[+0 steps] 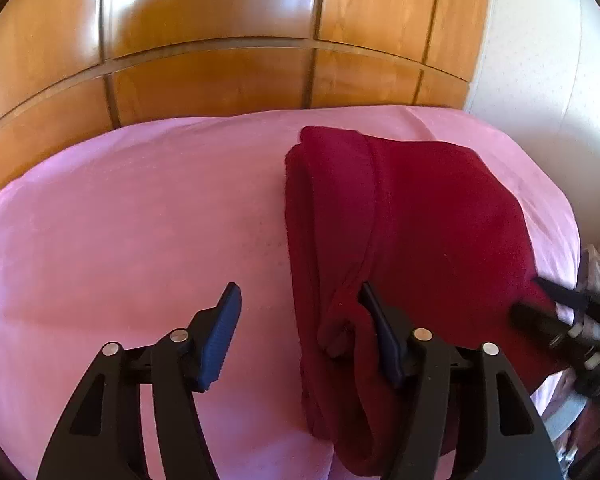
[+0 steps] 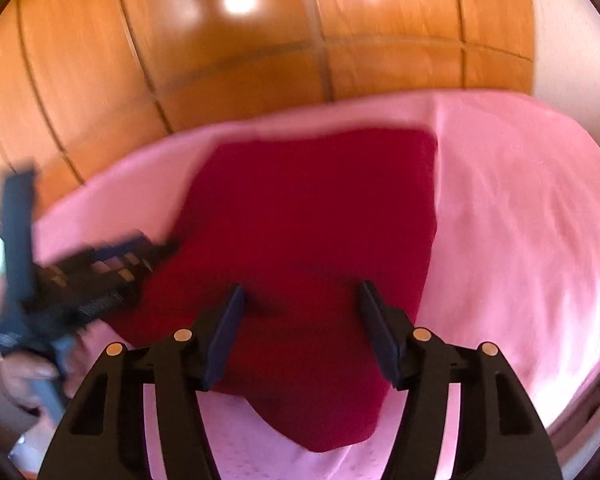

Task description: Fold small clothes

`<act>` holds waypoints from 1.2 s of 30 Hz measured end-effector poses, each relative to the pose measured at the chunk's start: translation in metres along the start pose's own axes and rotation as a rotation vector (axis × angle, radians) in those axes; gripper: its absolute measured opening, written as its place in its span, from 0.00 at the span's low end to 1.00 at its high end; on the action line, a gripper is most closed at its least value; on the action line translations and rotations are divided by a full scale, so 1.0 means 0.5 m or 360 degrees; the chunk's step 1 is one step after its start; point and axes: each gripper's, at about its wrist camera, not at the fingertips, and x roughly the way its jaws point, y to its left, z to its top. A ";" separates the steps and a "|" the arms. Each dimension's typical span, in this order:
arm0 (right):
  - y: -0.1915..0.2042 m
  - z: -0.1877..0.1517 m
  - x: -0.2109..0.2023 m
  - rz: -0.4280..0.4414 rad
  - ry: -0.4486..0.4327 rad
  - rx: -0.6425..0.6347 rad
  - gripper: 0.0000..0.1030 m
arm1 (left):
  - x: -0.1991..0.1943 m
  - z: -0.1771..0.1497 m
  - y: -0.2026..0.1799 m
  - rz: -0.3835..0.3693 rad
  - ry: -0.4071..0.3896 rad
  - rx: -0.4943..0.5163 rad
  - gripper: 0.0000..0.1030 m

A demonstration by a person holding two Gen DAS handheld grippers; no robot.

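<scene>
The dark red garment (image 1: 412, 216) lies folded lengthwise on the pink bed sheet (image 1: 120, 220), and with the left gripper (image 1: 300, 300) and right gripper (image 2: 300, 300) both part-open and seemingly empty above it, the next fold needs a fresh grasp.

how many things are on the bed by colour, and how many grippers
dark red garment: 1, folded over, lying on the bed
pink bedsheet: 1
black grippers: 2, the left gripper and the right gripper, both open and empty
total: 4
</scene>
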 end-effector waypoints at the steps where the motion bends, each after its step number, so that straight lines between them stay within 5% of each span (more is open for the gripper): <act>1: 0.006 0.001 -0.006 -0.0015 -0.0010 0.0006 0.58 | -0.010 0.002 0.006 -0.0005 0.0003 -0.0038 0.60; 4: 0.011 0.009 -0.031 0.0006 -0.0026 0.0093 0.62 | -0.049 0.006 0.010 0.0023 -0.0030 -0.0078 0.62; 7: 0.012 0.015 -0.059 0.0002 -0.0085 0.0136 0.75 | -0.110 -0.004 0.011 0.0089 -0.0107 -0.0101 0.74; 13: 0.054 0.006 -0.117 -0.0161 -0.0188 0.0162 0.97 | -0.206 -0.039 0.021 0.0208 -0.0191 -0.0155 0.84; 20: 0.098 -0.017 -0.143 -0.0320 -0.0260 0.0125 0.98 | -0.274 -0.073 0.030 0.0297 -0.0272 -0.0200 0.89; 36: 0.124 -0.022 -0.167 -0.0411 -0.0333 0.0090 0.98 | -0.311 -0.090 0.014 0.0332 -0.0323 -0.0169 0.91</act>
